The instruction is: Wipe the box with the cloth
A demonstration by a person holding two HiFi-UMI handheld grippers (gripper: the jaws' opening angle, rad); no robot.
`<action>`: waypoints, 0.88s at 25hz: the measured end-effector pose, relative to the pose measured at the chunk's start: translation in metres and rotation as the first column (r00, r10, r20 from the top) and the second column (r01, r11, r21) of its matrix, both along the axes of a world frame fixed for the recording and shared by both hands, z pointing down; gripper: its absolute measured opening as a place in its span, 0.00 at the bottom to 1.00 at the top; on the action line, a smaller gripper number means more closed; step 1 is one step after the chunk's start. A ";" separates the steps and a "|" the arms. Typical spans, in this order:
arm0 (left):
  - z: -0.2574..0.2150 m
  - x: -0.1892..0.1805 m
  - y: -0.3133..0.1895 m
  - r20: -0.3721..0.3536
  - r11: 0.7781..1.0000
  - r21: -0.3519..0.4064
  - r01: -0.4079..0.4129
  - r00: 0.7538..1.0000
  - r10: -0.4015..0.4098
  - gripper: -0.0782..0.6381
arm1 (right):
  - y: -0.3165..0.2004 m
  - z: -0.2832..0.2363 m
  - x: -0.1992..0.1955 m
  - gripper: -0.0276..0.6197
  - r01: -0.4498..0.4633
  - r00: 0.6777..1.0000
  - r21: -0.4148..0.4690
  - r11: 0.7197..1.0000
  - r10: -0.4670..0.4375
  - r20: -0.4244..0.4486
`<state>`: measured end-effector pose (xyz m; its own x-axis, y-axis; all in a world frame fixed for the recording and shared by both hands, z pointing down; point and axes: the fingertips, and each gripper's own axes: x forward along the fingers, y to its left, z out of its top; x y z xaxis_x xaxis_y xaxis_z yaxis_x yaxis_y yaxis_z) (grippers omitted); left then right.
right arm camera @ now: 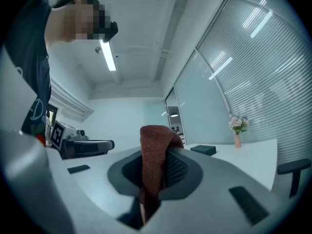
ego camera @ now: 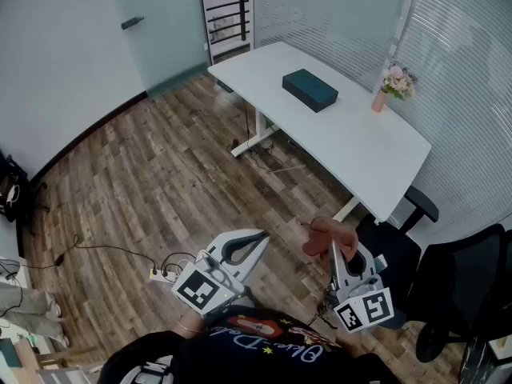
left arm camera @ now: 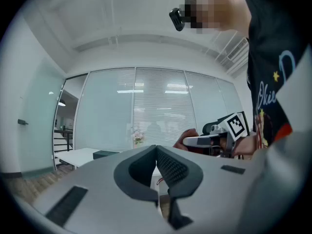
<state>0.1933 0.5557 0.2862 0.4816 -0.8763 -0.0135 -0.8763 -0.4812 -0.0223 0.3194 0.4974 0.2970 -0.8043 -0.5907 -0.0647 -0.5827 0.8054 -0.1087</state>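
Although the cloth is in hand, the box [ego camera: 310, 90] looks untouched: it lies dark and flat on the white table [ego camera: 360, 146], toward the table's far end, at about one o'clock from the person and well apart from both tools. A pink vase of flowers [ego camera: 392, 86] stands on the same table at roughly three o'clock of the box, near the window blinds, and nothing else sits on the top.

The cloth [right arm camera: 155, 155], a rust-red knitted piece, is pinched between the jaws of the right gripper [ego camera: 336, 254]; its jaws are closed tight on the fabric, which bunches above the tips and hangs below them. The left gripper [left arm camera: 156, 150] holds nothing, its two dark pads pressed together tip to tip. In the head view it sits at nine o'clock of the right one, both held close to the person's body over the wood floor.

A black office chair [ego camera: 464, 286] stands at four o'clock, near the table's near end.

As I judge it, only the pick-up of the cloth is done. The walk to the table, the reach to the box and all of the wiping remain.
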 end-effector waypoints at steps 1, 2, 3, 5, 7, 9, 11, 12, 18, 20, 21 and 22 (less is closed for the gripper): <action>0.000 -0.001 -0.002 0.002 1.000 0.004 0.001 1.000 -0.001 0.12 | -0.001 0.000 -0.001 0.11 0.000 1.000 0.002 1.000 0.000 -0.003; 0.000 -0.003 -0.004 0.002 1.000 0.007 0.003 1.000 -0.003 0.12 | -0.003 -0.001 -0.003 0.11 0.001 1.000 0.004 1.000 -0.001 -0.007; 0.000 -0.005 -0.005 0.001 1.000 0.008 0.004 1.000 -0.004 0.12 | -0.004 -0.001 -0.004 0.11 0.001 1.000 0.006 1.000 -0.001 -0.010; 0.001 -0.008 -0.005 -0.007 1.000 0.007 0.005 1.000 -0.005 0.12 | -0.004 -0.002 -0.007 0.11 0.001 1.000 0.008 1.000 -0.001 -0.014; 0.001 -0.011 -0.005 -0.011 1.000 0.006 0.002 1.000 -0.002 0.12 | -0.003 -0.002 -0.010 0.11 -0.004 1.000 0.009 1.000 0.004 -0.014; 0.002 -0.014 -0.006 -0.017 1.000 0.004 -0.001 1.000 0.001 0.12 | -0.004 -0.004 -0.011 0.11 -0.015 1.000 0.003 1.000 0.015 0.011; 0.002 -0.019 -0.008 -0.023 1.000 0.002 -0.003 1.000 0.003 0.12 | -0.005 -0.006 -0.012 0.11 -0.014 0.998 -0.020 1.000 0.016 0.060; 0.003 -0.020 -0.008 -0.026 1.000 0.000 -0.005 1.000 0.005 0.12 | -0.005 -0.006 -0.013 0.11 -0.011 0.997 -0.028 1.000 0.014 0.076; 0.007 -0.033 -0.013 -0.044 1.000 -0.015 -0.010 0.999 0.010 0.12 | -0.007 -0.001 -0.027 0.11 -0.019 1.000 -0.018 1.000 0.019 0.006; 0.009 -0.040 -0.014 -0.051 1.000 -0.018 -0.008 0.999 0.007 0.12 | -0.008 0.000 -0.034 0.11 -0.013 1.000 -0.019 1.000 0.013 -0.004; 0.011 -0.044 -0.015 -0.052 1.000 -0.020 -0.007 0.999 0.006 0.12 | -0.008 0.001 -0.038 0.11 -0.012 1.000 -0.018 1.000 0.012 -0.009; 0.013 -0.048 -0.017 -0.053 1.000 -0.021 -0.005 0.999 0.004 0.12 | -0.009 0.002 -0.042 0.11 -0.012 1.000 -0.018 1.000 0.012 -0.015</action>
